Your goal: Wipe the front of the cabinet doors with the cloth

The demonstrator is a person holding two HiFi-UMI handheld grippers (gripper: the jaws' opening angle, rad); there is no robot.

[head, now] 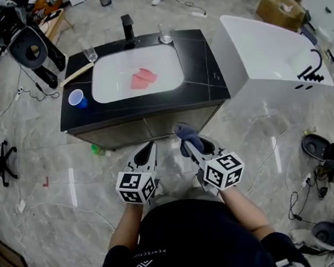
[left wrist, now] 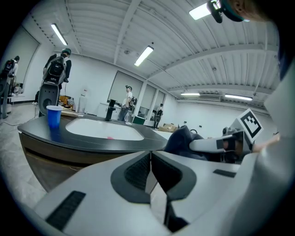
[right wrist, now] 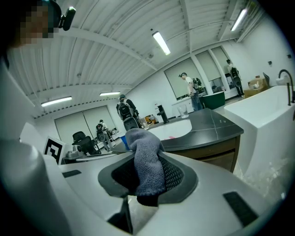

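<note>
Bright, even light here, pouring from the ceiling tube lamps (left wrist: 144, 55). Pale glare streaks on the polished floor (head: 73, 185), shadows faint. Both gripper views bend hard at the rims (corners go black), and the left gripper (left wrist: 150, 159) looks soft up close.

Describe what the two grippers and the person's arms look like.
The left gripper and right gripper are alike: smooth white shells, jaws lined with dark grey ribbed pads. Each carries a white cube printed with black square markers, left cube and right cube. The person wears a black short-sleeved top with small white lettering; forearms are bare.
</note>
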